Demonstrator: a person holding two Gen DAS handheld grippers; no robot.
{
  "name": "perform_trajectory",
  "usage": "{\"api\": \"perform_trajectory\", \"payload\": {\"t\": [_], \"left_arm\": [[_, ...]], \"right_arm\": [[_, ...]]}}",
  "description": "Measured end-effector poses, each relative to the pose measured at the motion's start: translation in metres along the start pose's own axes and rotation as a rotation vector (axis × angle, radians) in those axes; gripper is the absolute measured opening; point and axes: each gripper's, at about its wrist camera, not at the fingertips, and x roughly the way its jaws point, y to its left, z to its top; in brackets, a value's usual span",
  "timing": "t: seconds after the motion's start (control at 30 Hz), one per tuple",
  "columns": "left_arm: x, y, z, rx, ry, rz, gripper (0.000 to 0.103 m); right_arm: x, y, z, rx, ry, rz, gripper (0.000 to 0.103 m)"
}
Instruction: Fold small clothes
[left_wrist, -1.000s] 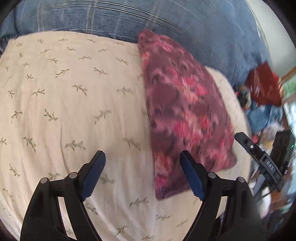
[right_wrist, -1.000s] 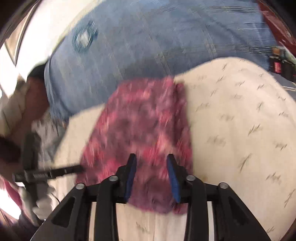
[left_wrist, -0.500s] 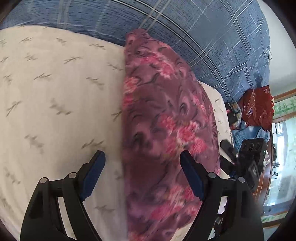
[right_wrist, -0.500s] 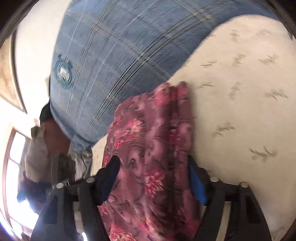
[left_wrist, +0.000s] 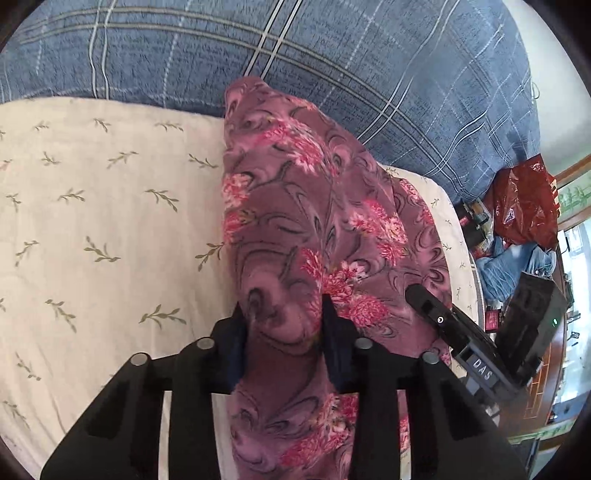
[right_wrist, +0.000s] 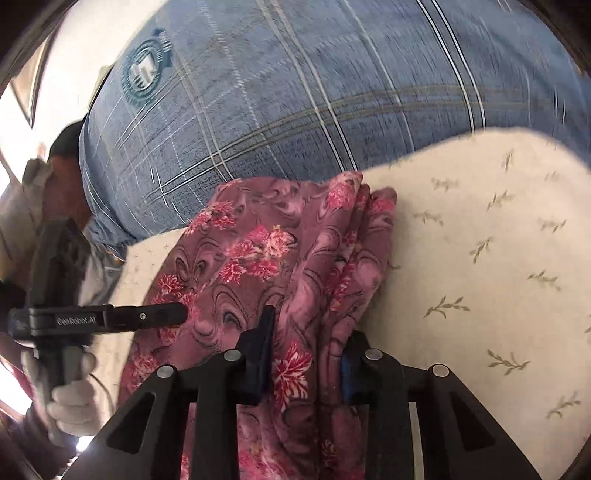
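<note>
A folded maroon floral garment (left_wrist: 317, 236) lies on a cream leaf-print sheet (left_wrist: 92, 221), its far end against a blue plaid blanket (left_wrist: 332, 66). My left gripper (left_wrist: 284, 325) is shut on the garment's near end, cloth bunched between the blue pads. My right gripper (right_wrist: 306, 343) is shut on the garment (right_wrist: 280, 251) near its stacked fold edges. Each gripper shows in the other's view: the right one in the left wrist view (left_wrist: 436, 317), the left one in the right wrist view (right_wrist: 159, 315).
The blue plaid blanket (right_wrist: 295, 103) rises behind the sheet (right_wrist: 480, 258). Past the bed's edge sit a red plastic bag (left_wrist: 524, 206), blue cloth (left_wrist: 517, 266) and a black device (left_wrist: 532, 325). A white-gloved hand (right_wrist: 70, 398) holds the left gripper's handle.
Both grippers moved in over the garment's near end and closed from open onto the cloth.
</note>
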Motion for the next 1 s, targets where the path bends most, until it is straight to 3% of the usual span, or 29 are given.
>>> {"api": "perform_trajectory", "payload": {"t": [0.17, 0.37, 0.57, 0.8, 0.9, 0.93, 1.0], "left_arm": [[-0.019, -0.015, -0.008, 0.043, -0.056, 0.031, 0.028], [-0.05, -0.015, -0.029, 0.06, -0.088, 0.032, 0.028], [-0.088, 0.013, -0.053, 0.029, -0.092, 0.026, 0.028], [-0.126, 0.072, -0.087, -0.042, -0.088, 0.027, 0.028], [-0.117, 0.099, -0.106, -0.07, -0.059, 0.088, 0.035], [-0.112, 0.106, -0.109, -0.077, -0.044, 0.111, 0.043], [-0.109, 0.12, -0.115, -0.103, -0.032, 0.077, 0.055]], "right_arm": [[-0.022, 0.021, -0.004, -0.07, -0.059, -0.072, 0.026], [-0.047, 0.045, -0.016, -0.103, -0.08, -0.076, 0.026], [-0.059, 0.077, -0.043, -0.099, -0.061, -0.007, 0.026], [-0.057, 0.118, -0.09, -0.075, -0.021, 0.122, 0.027], [-0.04, 0.12, -0.111, -0.049, 0.021, 0.139, 0.028], [-0.028, 0.117, -0.12, -0.034, 0.055, 0.11, 0.031], [-0.021, 0.11, -0.127, -0.003, 0.06, 0.105, 0.036]]}}
